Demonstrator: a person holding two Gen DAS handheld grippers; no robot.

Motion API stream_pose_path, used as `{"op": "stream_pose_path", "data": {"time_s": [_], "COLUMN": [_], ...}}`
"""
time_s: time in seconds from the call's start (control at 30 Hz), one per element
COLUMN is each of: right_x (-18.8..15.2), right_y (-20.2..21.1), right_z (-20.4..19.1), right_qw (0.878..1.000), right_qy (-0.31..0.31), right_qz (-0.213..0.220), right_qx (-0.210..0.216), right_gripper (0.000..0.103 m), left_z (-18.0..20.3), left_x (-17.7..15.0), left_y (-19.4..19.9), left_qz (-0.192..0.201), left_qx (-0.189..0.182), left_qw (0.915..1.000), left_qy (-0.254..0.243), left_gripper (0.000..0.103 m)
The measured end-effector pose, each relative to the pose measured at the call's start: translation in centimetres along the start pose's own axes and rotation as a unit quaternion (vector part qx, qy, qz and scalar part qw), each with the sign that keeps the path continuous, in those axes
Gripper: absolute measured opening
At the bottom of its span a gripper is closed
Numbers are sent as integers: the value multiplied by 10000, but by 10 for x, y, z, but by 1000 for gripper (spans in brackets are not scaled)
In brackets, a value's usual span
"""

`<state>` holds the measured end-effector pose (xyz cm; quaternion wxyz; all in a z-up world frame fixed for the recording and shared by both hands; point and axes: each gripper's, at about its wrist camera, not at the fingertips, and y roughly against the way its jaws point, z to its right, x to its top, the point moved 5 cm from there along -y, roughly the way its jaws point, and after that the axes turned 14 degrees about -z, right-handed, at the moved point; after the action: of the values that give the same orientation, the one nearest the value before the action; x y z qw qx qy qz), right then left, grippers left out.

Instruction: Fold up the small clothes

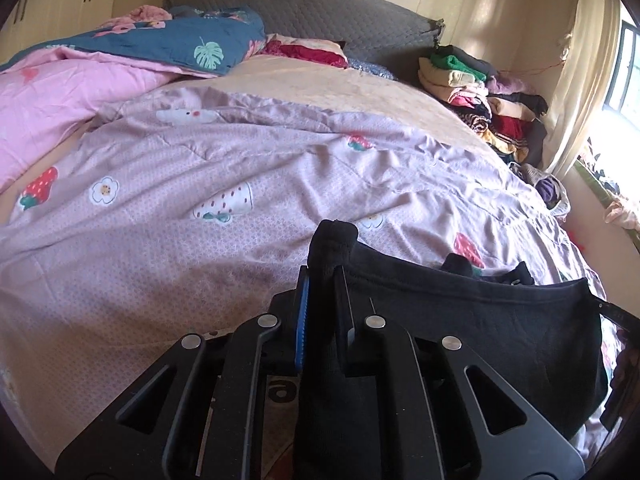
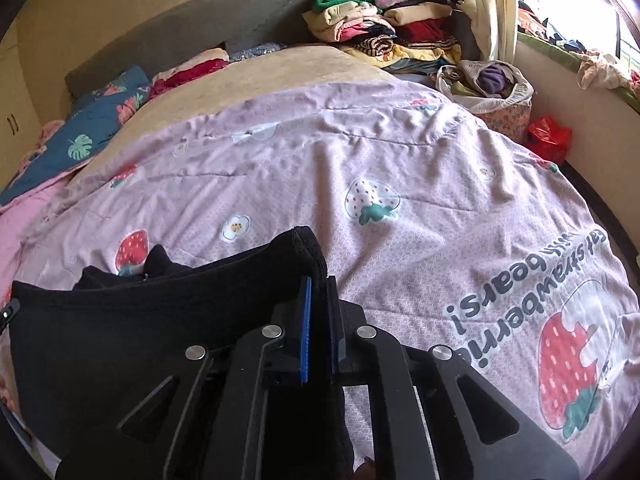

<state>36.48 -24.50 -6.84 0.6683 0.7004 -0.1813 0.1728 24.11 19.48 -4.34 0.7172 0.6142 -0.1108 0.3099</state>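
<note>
Black knit fabric fills the lower part of both wrist views: a small dark garment (image 1: 480, 320) hangs stretched between the two grippers above a bed. The left gripper (image 1: 322, 280) is clamped on one bunched corner of the garment, the cloth squeezed between its blue-padded finger and its black one, with a tuft sticking up past the tips. The right gripper (image 2: 318, 300) is likewise pinched tight on the opposite corner, a rolled edge of the cloth curling over its fingertips. Between the two grips the upper hem of the garment sags in a shallow curve, and the body of the cloth drapes downward toward the bottom of each view. More black fabric shows in folds just behind the hem, near a red strawberry print.

Under the garment lies a pale lilac quilted bedcover printed with strawberries and flowers (image 1: 240, 160), wrinkled across the bed. In the right wrist view it bears large grey lettering and a big red strawberry motif (image 2: 568, 368). Farther back are a pink duvet (image 1: 44, 108), a teal leaf-patterned blanket (image 1: 180, 44) and a grey padded headboard (image 1: 300, 8). A stack of folded clothes in mixed colours (image 2: 380, 28) sits at the far corner of the bed beside a cream curtain (image 1: 580, 80).
</note>
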Motion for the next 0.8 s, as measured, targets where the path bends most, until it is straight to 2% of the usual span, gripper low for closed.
{"op": "stream_pose_path", "data": {"time_s": [0.23,0.3,0.37,0.43,0.47,0.5,0.53,0.6,0.67,0.8], "right_x": [-4,-8,-12,-17,-20,-22,-25,-34,-46,-64], "right_y": [-8,-6,-3,0,2,4,5,10,16,28], "right_z": [-3,-4,-2,1,3,5,5,8,10,15], "right_qw": [9997,9994,9995,9997,9998,9999,9999,9998,9995,9992], "right_qy": [119,180,166,130,87,64,39,-31,-65,-42], "right_qz": [-82,-86,-69,-74,-70,-79,-103,-167,-204,-224], "right_qx": [-188,-278,-253,-195,-165,-115,-48,83,251,336], "right_gripper": [7,12,13,21,30,35,38,52,59,62], "left_z": [-2,-2,-5,-8,-8,-9,-8,-8,-10,-14], "left_x": [-3,-3,-3,-3,-3,-3,-4,-5,-6,-10], "left_y": [-9,-9,-6,-4,-3,-2,-1,4,9,19], "left_qz": [-200,-211,-200,-214,-218,-221,-226,-209,-177,-168], "left_qx": [64,110,205,172,185,209,215,226,314,333], "left_qw": [9998,9997,9996,9996,9996,9995,9995,9995,9994,9993], "left_qy": [9,5,8,51,49,34,27,14,15,59], "left_gripper": [7,9,9,10,14,17,25,37,56,66]}}
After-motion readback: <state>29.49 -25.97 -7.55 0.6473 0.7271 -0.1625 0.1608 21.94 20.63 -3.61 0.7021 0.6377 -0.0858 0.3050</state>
